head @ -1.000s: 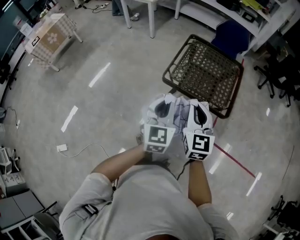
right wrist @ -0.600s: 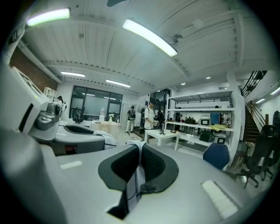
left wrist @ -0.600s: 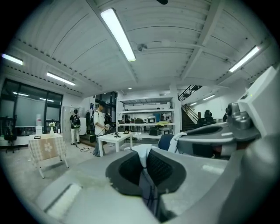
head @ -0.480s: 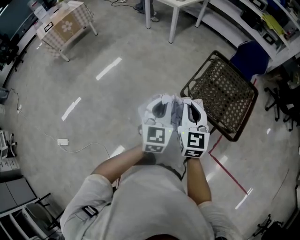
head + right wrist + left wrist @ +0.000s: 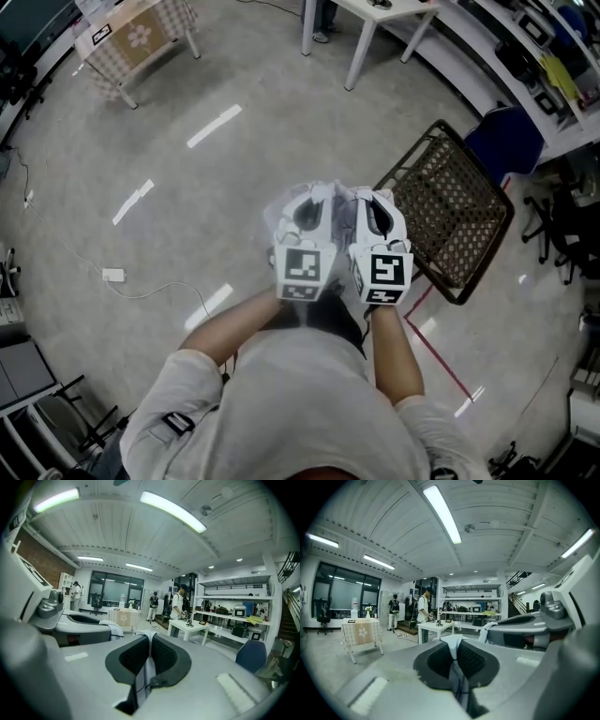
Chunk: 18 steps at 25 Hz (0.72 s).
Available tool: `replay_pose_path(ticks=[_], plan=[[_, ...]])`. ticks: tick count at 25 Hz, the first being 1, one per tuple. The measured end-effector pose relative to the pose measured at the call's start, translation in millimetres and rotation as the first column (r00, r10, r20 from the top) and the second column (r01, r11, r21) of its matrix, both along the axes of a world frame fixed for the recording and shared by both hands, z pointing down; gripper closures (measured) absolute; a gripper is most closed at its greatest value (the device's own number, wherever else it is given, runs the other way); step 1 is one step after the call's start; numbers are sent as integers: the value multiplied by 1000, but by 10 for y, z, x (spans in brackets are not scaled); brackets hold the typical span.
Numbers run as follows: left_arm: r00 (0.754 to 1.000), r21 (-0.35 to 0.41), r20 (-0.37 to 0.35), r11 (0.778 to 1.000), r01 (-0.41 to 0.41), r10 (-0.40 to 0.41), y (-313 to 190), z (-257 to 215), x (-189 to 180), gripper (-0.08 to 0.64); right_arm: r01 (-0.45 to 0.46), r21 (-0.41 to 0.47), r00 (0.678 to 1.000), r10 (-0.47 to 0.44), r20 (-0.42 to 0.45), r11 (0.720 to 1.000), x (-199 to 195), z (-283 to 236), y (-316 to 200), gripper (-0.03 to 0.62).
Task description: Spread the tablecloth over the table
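Observation:
I hold a white tablecloth (image 5: 337, 199) bunched between two grippers side by side at chest height. The left gripper (image 5: 306, 203) is shut on a fold of it, seen as a thin white strip (image 5: 458, 681) pinched between the dark pads. My right gripper (image 5: 374, 206) is shut on another fold (image 5: 149, 667) in the same way. Each gripper view shows the other gripper alongside with cloth sticking out of it. A bare white table (image 5: 375, 11) stands ahead across the floor, also in the left gripper view (image 5: 436, 626) and the right gripper view (image 5: 190, 626).
A dark wicker frame (image 5: 450, 211) lies on the floor to my right, beside a blue chair (image 5: 502, 141). A small table under a checked cloth (image 5: 136, 33) stands far left. A cable with a white adapter (image 5: 112, 275) runs across the floor. People (image 5: 424, 604) stand near shelving.
Both grippers, still shut on the cloth, have travelled across the floor together. The wicker frame has slid to the right and the white table has come nearer in the head view.

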State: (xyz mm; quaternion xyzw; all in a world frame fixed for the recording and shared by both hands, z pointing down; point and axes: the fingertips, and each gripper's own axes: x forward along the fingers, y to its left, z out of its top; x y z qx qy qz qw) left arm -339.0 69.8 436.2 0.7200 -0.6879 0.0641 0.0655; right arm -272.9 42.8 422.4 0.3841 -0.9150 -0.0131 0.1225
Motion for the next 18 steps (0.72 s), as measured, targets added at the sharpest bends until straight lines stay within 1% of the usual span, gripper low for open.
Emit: replay_pose_path(ticks=[5,9,13,18], plan=[[999,-31,16,999,33,-32,-314,134,23,538,57,-30,998,-57,6,998,-90,144,-364,584],[997,-56,22,995,80,-79,-627,192,5,538,110,-55,994,-109,14,992,-161,216,-706,584],[993,-70,16,991,117,-116,-984,212,69,538,136,-66,990,-135,33,988,-81,241,-1125,584],[992,-81,21,989,127,-126,-1413,229,192,538,144,-55,989,-142,36,988,118,236,-1639,584]])
